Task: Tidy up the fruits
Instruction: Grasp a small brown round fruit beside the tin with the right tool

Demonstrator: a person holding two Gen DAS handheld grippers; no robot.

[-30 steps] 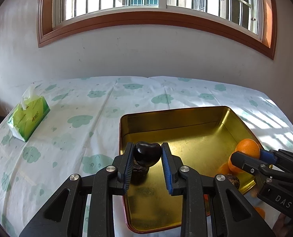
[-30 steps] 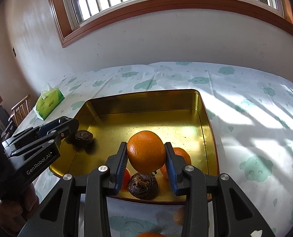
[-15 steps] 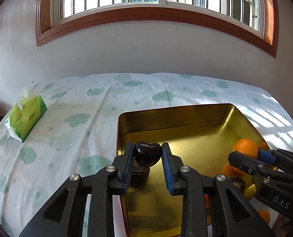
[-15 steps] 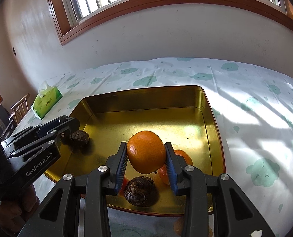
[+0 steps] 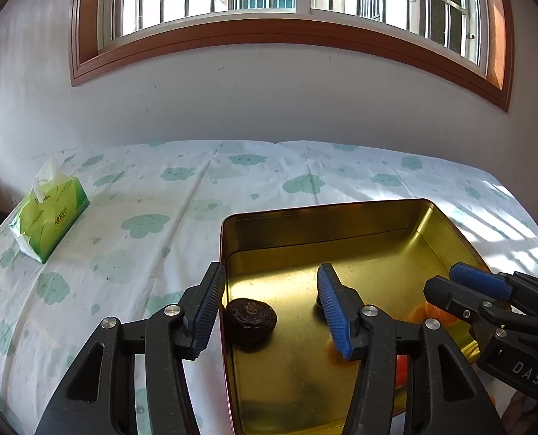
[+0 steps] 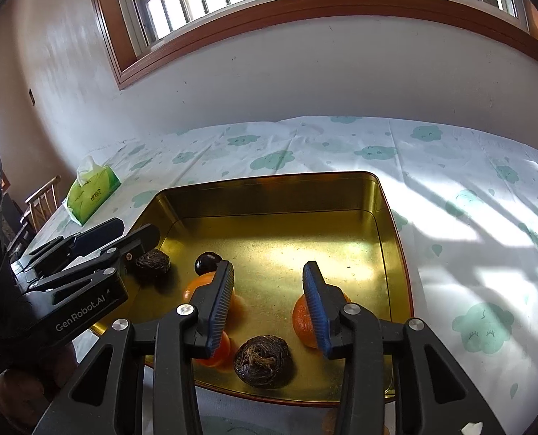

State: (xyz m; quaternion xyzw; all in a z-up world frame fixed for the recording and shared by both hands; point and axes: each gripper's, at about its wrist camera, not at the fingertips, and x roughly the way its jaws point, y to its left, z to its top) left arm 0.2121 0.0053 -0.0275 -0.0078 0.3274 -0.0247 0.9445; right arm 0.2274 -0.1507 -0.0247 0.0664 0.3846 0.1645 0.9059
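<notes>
Both grippers are held over the near edge of the gold tray [image 5: 341, 217], angled downward so that fruit falls onto the tray floor instead of the tablecloth [image 5: 142, 217].

The left gripper [image 5: 269, 304] is opening; nothing is pressed between its pads. A wrinkled dark fruit [image 5: 251, 319] lies in the tray just inside the left finger. In the right wrist view a small glossy dark fruit [image 6: 208, 261] is seen lying apart from the left gripper, beyond the right gripper's left finger.

The right gripper [image 6: 267, 304] is also opening, and no fruit is clamped. One orange [image 6: 305, 320] rests against the outer side of its right finger; another orange [image 6: 203, 286] is partly hidden behind its left finger. A second wrinkled dark fruit [image 6: 261, 360] lies below the gap between the fingers.

The release step is judged complete for both hands. A green tissue pack [image 5: 49, 217] lies well to the left, clear of the work.
</notes>
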